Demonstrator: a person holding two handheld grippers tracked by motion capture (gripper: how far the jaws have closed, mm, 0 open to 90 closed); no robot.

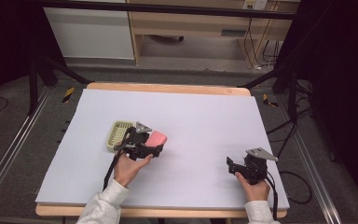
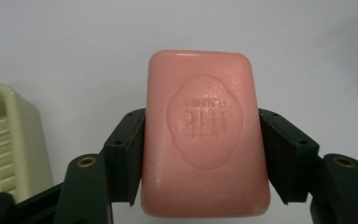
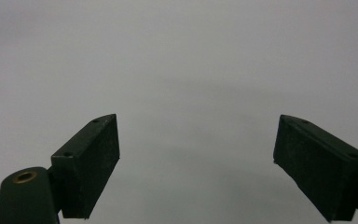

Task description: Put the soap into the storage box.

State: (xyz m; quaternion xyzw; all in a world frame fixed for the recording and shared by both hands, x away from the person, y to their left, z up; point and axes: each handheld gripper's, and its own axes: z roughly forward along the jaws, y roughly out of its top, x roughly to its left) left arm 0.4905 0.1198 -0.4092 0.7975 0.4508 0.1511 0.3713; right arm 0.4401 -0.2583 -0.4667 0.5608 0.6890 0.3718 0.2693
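- Soap dish [image 1: 117, 134], pale yellow-green w/ slotted grid floor, sits on the table [image 1: 200, 116] at its left-centre; in left gripper view its corner shows at the left edge [image 2: 9, 140], just beside the left jaw, can't tell if touching
- Left gripper [image 1: 154, 145] sits just right of the dish, held by the person's left hand [image 1: 129, 169] coming in from the bottom; grey plate on top, cable trailing back along the white sleeve
- Its jaws are clamped on a pink soap bar [image 1: 156, 138]; left gripper view has the midpoint of the grip [image 2: 203, 154] on the bar, one black pad pressed on each long side
- Soap bar [image 2: 204, 135] up close: rounded corners, oval stamped emblem w/ lettering that reads upside down from this cam; front end sticks out past the jaw tips, back end runs toward the cam
- Bar is at the dish's right side, not inside it; whether it rests on the table or is lifted can't be told
- Table surface is pale lilac-grey w/ wooden edge showing front and back; middle stretch betw. the two grippers is bare
- Right gripper [image 1: 233, 166] is well apart from the soap, near the front-right of the table, held by the right hand [image 1: 255, 187]; jaws point left toward table centre
- Right gripper view: both black pads spread wide [image 3: 196, 168], nothing betw. them, plain tabletop beyond
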